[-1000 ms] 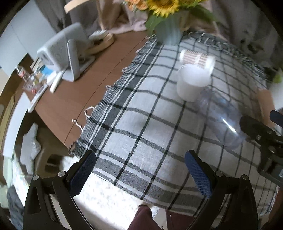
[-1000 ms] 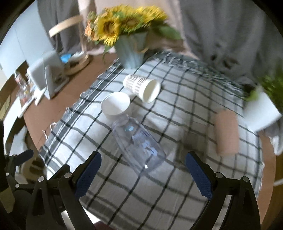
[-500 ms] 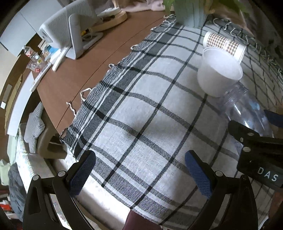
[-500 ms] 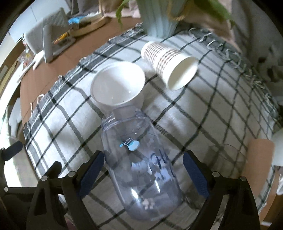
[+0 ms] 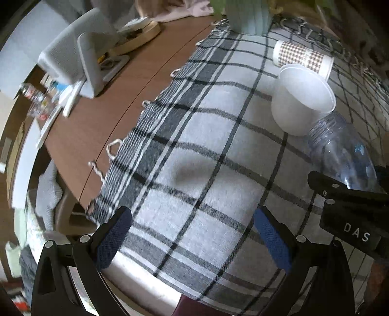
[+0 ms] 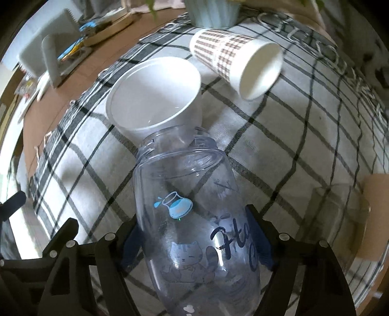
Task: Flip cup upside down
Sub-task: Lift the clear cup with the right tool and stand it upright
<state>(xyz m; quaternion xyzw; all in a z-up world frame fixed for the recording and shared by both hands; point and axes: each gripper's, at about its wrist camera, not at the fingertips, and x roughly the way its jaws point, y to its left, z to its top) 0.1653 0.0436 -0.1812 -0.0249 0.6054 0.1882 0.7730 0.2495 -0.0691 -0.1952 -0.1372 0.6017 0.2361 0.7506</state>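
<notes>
A clear plastic cup [image 6: 194, 218] with blue print lies on its side on the checked cloth, its mouth against a white cup [image 6: 155, 94]. My right gripper [image 6: 194, 240] straddles the clear cup's body, a blue pad on each side, jaws open and close to its walls. In the left wrist view the clear cup [image 5: 340, 155] lies at the right, with the right gripper's black finger in front of it. My left gripper [image 5: 192, 235] is open and empty, low over the cloth's near edge.
A checked paper cup [image 6: 233, 56] lies on its side behind the white cup [image 5: 301, 97]. A pale green vase [image 6: 211, 12] stands at the back. A brown roll [image 6: 374, 216] lies at the right. Grey box [image 5: 73, 51] and clutter sit on the bare wooden table [image 5: 102, 116] at left.
My right gripper has moved forward and down until its fingers flank the clear cup. My left gripper has dropped closer to the cloth.
</notes>
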